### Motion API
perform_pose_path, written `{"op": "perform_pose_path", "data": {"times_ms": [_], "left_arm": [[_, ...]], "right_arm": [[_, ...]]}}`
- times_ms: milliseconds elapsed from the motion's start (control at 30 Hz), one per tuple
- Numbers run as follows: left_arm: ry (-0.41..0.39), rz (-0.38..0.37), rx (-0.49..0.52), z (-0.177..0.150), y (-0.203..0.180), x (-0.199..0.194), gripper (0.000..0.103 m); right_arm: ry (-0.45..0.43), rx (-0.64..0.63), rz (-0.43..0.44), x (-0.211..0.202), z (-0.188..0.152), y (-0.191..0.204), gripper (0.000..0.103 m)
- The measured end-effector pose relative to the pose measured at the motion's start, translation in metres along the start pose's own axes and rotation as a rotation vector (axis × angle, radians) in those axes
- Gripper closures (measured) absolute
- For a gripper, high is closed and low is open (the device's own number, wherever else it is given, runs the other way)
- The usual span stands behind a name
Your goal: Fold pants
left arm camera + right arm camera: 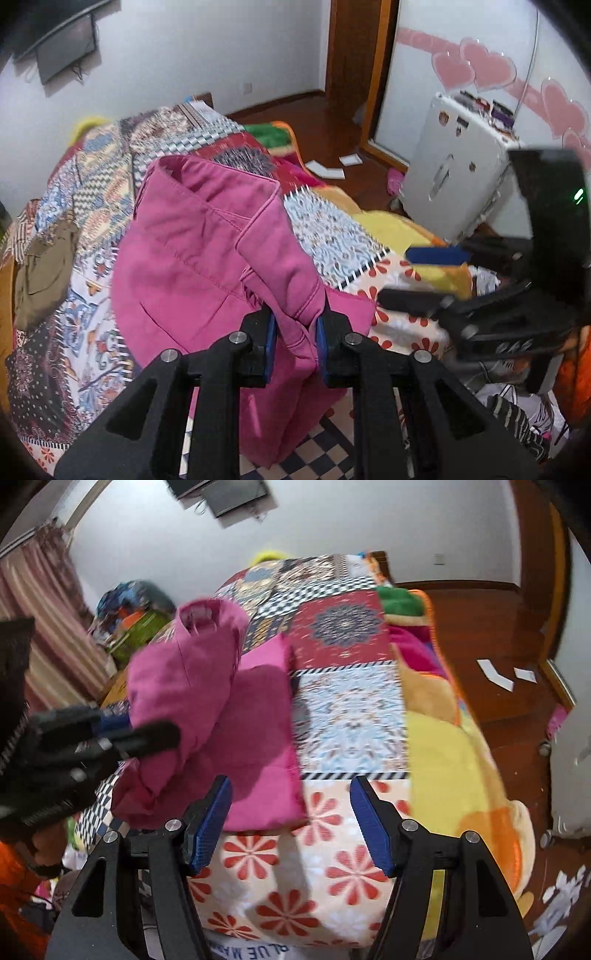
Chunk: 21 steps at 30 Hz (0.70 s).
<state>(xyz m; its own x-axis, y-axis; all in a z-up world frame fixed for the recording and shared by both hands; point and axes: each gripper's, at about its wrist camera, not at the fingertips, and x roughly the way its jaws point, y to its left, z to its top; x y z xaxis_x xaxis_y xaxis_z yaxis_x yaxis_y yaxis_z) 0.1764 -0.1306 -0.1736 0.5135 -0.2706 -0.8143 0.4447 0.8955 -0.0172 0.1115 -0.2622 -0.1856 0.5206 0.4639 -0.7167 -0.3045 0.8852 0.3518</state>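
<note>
The pink pants (192,258) lie on the patchwork bedspread (332,236). My left gripper (295,336) is shut on a bunched fold of the pants and holds it raised above the rest of the cloth. In the right wrist view the pants (258,738) lie partly flat, with the lifted part hanging from the left gripper (122,734). My right gripper (291,823) is open and empty, just above the near edge of the bed beside the pants' corner. It also shows at the right of the left wrist view (432,277).
A brown garment (40,269) lies at the bed's left edge. A white mini fridge (454,173) stands right of the bed on the wooden floor (498,635). A yellow and orange blanket (458,757) covers the bed's right side. Clothes are piled below the bed's near edge.
</note>
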Motion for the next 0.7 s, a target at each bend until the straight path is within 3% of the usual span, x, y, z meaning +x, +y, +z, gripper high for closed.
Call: {"op": "perform_pose_path", "data": {"times_ms": [300,500,700], "left_arm": [[0.076,-0.047,-0.063,-0.001,0.002,0.033,0.083],[0.097,-0.079,-0.047,-0.002,-0.007,0.035,0.052],[0.032,-0.045,-0.025,0.001,-0.008,0.007,0.047]], "right_arm": [[-0.025,0.047,-0.022,-0.013,-0.001,-0.014,0.04],[-0.053,0.046,-0.028,-0.025,0.002,-0.014,0.04],[-0.09,0.03,-0.02,-0.034,0.01,-0.008,0.04]]}}
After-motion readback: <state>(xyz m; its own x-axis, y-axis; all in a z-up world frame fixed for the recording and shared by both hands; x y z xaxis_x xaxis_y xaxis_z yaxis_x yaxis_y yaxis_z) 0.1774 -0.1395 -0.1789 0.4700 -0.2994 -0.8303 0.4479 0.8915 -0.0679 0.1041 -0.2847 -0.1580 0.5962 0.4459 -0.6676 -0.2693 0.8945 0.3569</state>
